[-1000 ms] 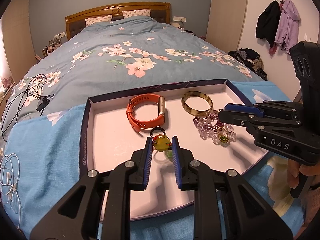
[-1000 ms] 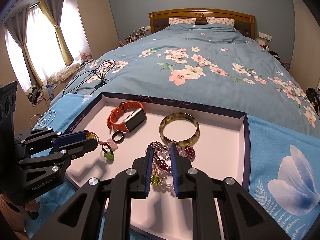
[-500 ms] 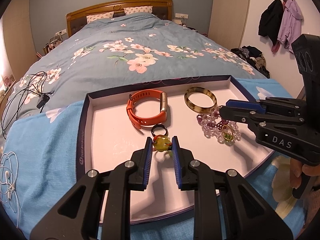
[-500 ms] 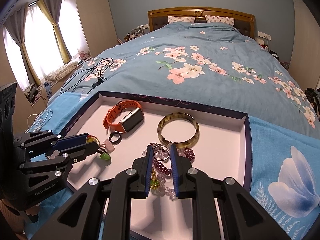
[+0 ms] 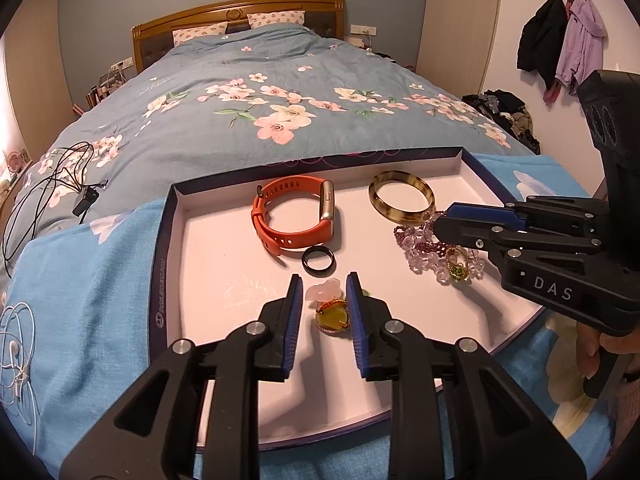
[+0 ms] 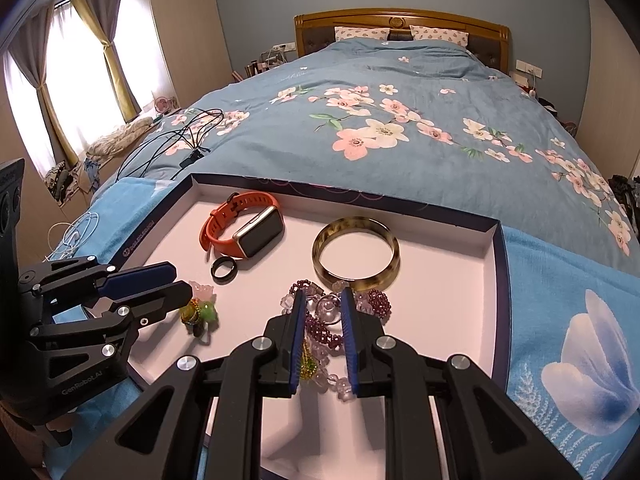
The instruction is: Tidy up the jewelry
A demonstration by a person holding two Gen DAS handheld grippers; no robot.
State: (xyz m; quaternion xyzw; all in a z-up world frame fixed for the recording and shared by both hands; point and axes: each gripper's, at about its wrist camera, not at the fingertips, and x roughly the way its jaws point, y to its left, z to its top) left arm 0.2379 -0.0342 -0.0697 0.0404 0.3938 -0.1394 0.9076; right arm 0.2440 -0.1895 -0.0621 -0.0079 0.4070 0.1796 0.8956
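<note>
Left gripper, jaws just opening, straddles the yellow-green charm lying free on the white tray. Right gripper is clamped on the beaded bracelets below the horn bangle.

1. The bed, under a grey-blue quilt printed with pink and white blossoms, carries everything; its wooden headboard stands at the far end.
2. A light blue cloth with white flower prints covers the near end of the bed.
3. A shallow tray with dark rims and a white floor lies on that cloth.
4. Black cables lie tangled on the quilt, beyond the tray's far left corner.
5. White earphone wires lie coiled on the cloth, left of the tray.
</note>
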